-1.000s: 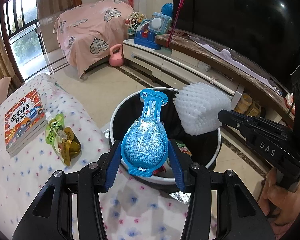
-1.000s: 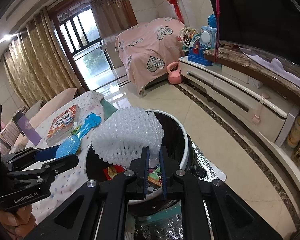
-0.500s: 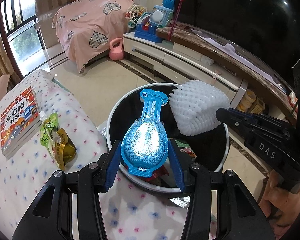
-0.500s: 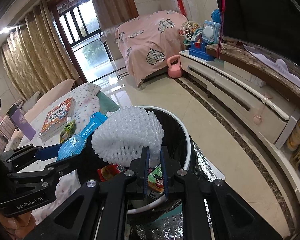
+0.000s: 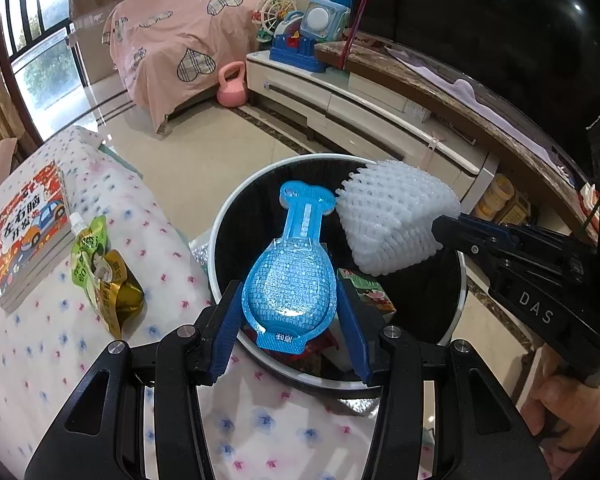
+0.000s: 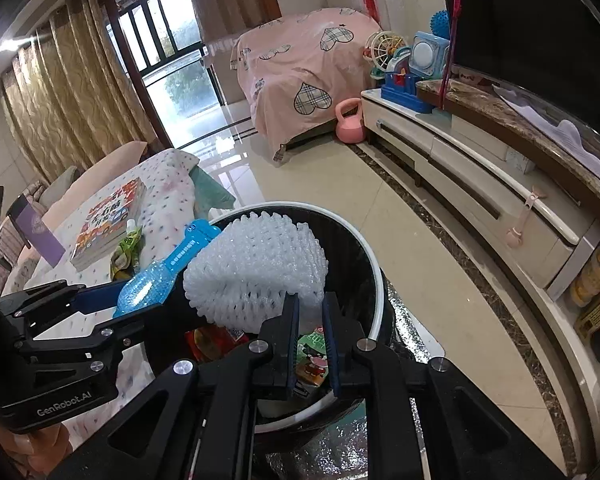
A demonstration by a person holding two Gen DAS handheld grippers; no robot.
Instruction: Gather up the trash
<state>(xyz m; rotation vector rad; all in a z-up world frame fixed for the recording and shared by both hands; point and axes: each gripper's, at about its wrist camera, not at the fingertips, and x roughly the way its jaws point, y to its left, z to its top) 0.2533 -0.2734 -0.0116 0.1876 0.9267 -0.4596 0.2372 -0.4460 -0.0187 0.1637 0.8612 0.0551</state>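
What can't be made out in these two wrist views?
- Bottom of the round black bin with white rim: both views, covered by the blue bulb-shaped plastic package, the white foam fruit net and litter.
- Green carton in the bin: right wrist view, mostly behind the right tool.
- Purple card: right wrist view, print too small.

1. Bin [image 5: 462, 280]: one.
2. Grippers: two, left [image 5: 288, 320] and right [image 6: 310, 344].
3. Blue blister pack [image 5: 290, 280]: one.
4. Foam net [image 5: 392, 228]: one.
5. Pouches [image 5: 100, 264]: two.
6. Book [image 5: 28, 232]: one.
7. Kettlebell [image 5: 233, 89]: one.
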